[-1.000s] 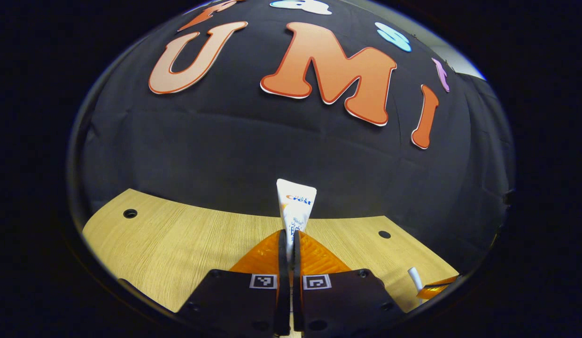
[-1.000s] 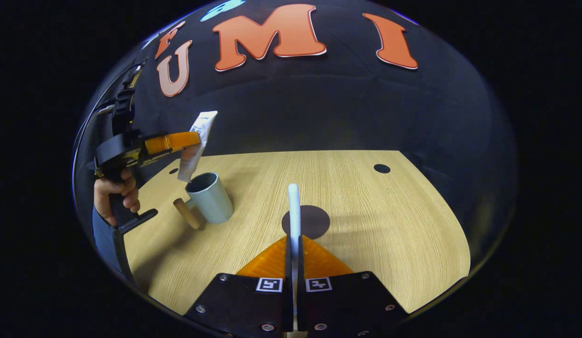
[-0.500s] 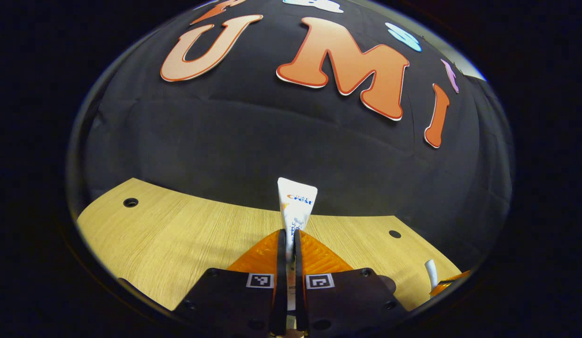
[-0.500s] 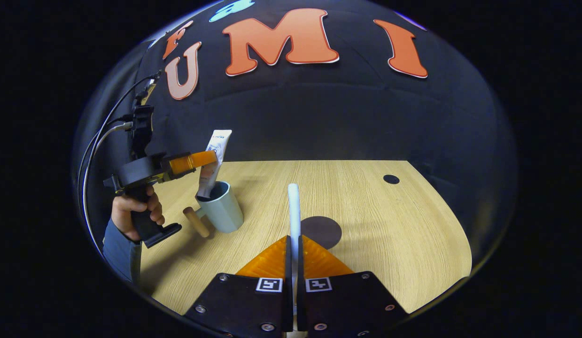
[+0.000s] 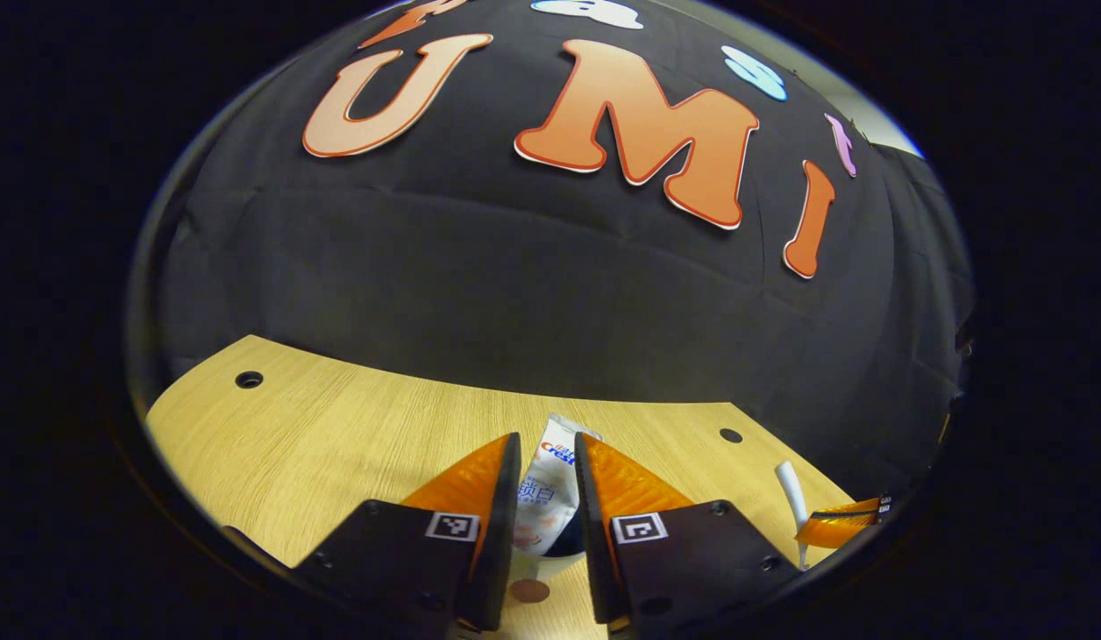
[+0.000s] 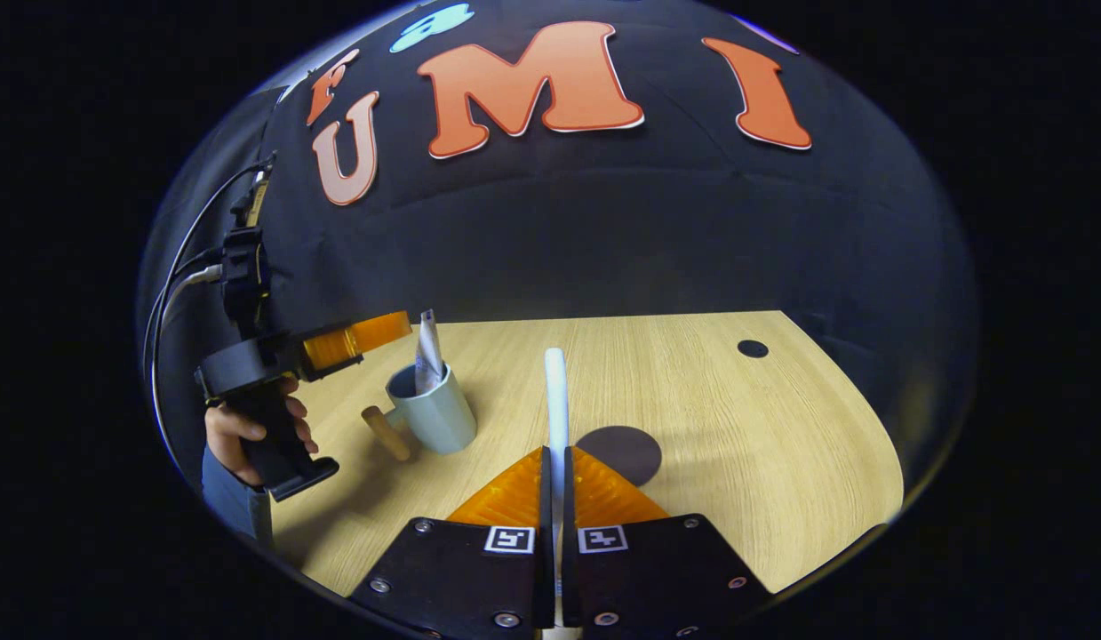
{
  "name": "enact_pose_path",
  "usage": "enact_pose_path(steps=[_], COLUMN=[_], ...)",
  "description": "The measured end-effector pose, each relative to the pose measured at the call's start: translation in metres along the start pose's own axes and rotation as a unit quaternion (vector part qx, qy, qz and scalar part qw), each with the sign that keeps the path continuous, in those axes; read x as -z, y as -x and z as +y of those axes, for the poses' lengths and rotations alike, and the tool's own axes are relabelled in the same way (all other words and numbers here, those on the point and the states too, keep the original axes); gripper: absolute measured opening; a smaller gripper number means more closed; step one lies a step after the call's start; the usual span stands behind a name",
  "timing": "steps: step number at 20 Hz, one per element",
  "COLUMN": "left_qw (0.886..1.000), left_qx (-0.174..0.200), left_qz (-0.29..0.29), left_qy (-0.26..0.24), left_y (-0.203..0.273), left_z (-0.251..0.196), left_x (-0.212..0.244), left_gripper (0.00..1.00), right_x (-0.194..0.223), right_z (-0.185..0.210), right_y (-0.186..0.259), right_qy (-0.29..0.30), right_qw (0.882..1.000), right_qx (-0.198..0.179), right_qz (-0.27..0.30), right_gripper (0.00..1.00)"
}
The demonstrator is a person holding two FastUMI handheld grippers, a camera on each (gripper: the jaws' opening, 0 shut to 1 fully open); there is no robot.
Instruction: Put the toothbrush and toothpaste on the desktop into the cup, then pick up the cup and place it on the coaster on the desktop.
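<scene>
In the left gripper view my left gripper (image 5: 547, 440) is open, its orange fingers apart on either side of the white toothpaste tube (image 5: 550, 484), which has dropped low between them. In the right gripper view the toothpaste tube (image 6: 427, 356) stands upright in the pale grey-green cup (image 6: 436, 416) with a wooden handle (image 6: 386, 433). The left gripper (image 6: 363, 336) hangs just left of the tube's top. My right gripper (image 6: 556, 453) is shut on the white toothbrush (image 6: 556, 396), which points forward over the table. The round dark coaster (image 6: 623, 452) lies just right of it.
The wooden table (image 6: 754, 436) has small dark holes (image 6: 752, 348) near its back corners. A hand (image 6: 248, 431) holds the left gripper's black grip, with cables rising behind. The right gripper (image 5: 834, 523) with the toothbrush (image 5: 792, 498) is at the lower right of the left gripper view.
The left gripper lowered the toothpaste into the cup and opened, and the tube slid down to stand in the cup. The right gripper stays shut on the toothbrush.
</scene>
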State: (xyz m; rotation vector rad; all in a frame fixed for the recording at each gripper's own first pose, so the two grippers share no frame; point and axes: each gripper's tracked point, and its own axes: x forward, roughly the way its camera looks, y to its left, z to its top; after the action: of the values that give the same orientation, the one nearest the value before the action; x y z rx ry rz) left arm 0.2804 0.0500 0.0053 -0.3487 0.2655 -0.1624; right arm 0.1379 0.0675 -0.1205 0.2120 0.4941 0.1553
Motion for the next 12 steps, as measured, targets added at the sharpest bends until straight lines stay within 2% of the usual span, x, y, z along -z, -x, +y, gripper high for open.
enact_pose_path(steps=[2,4,5,6,9,10,12], left_qw=[1.000,1.000,1.000,1.000,0.999,0.999,0.997], left_qx=[0.003,0.001,-0.003,-0.003,-0.005,-0.009,-0.014], left_qz=[0.001,0.000,0.000,0.002,0.010,0.011,0.010], left_qy=[0.000,-0.004,-0.007,-0.010,-0.032,-0.046,-0.071], left_y=[0.015,0.031,0.037,0.044,0.062,0.067,0.075], left_z=[0.004,0.012,0.018,0.021,0.030,0.034,0.038], left_x=[0.000,-0.001,-0.001,0.000,0.008,0.010,0.015], left_gripper=[0.48,0.67,0.71,0.79,0.79,0.89,0.95], right_x=[-0.012,-0.030,-0.039,-0.045,-0.074,-0.080,-0.091], right_z=[0.020,0.040,0.049,0.056,0.081,0.088,0.104], right_y=[-0.006,-0.017,-0.019,-0.021,-0.031,-0.034,-0.040], right_qy=[-0.002,-0.003,-0.004,-0.006,-0.012,-0.012,-0.010], right_qw=[1.000,0.999,0.999,0.998,0.994,0.993,0.989], right_qx=[-0.012,-0.025,-0.032,-0.038,-0.056,-0.061,-0.075], right_qz=[-0.011,-0.026,-0.036,-0.046,-0.091,-0.103,-0.127], right_gripper=[0.04,0.04,0.04,0.04,0.04,0.04,0.04])
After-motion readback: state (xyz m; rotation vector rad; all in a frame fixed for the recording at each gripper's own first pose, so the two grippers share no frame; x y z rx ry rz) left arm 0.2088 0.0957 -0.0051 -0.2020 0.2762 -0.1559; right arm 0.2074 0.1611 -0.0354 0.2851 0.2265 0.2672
